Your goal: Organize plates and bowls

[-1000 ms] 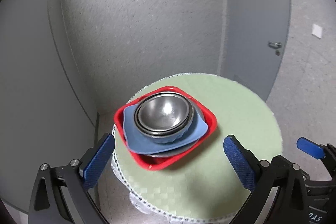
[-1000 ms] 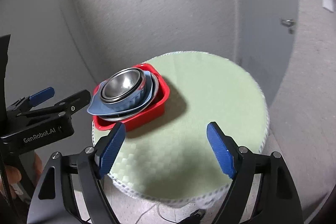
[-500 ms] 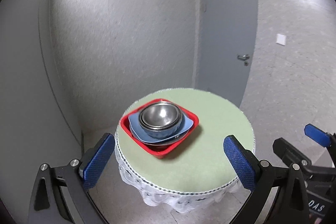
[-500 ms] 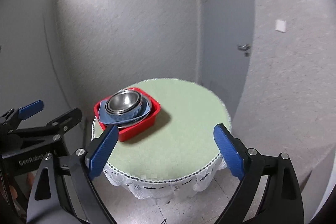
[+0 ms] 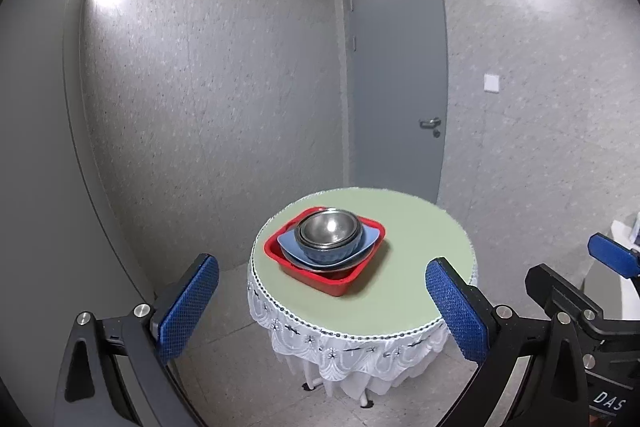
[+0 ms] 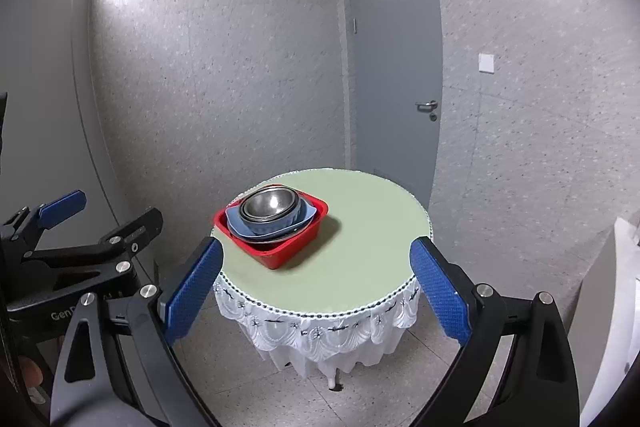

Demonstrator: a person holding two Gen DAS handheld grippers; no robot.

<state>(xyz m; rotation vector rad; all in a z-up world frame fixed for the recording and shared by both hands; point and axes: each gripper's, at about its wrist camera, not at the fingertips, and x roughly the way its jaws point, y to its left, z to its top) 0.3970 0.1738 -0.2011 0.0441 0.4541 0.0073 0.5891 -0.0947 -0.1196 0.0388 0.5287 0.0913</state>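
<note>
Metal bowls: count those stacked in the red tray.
2 visible, going by their rims: the metal bowls sit nested atop the blue dish inside the red tray. More may be hidden beneath.

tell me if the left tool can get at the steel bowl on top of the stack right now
Probably yes: the left tool is open and empty, the steel bowl sits uncovered atop the stack, and nothing lies between, though the tool is held well back.

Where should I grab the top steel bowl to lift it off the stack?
Pinch the rim of the steel bowl, coming from above with one finger inside. It sits upright and nested in the blue bowl, so its side walls are covered; only the rim and hollow show. Both grippers are open and well back from the table.
</note>
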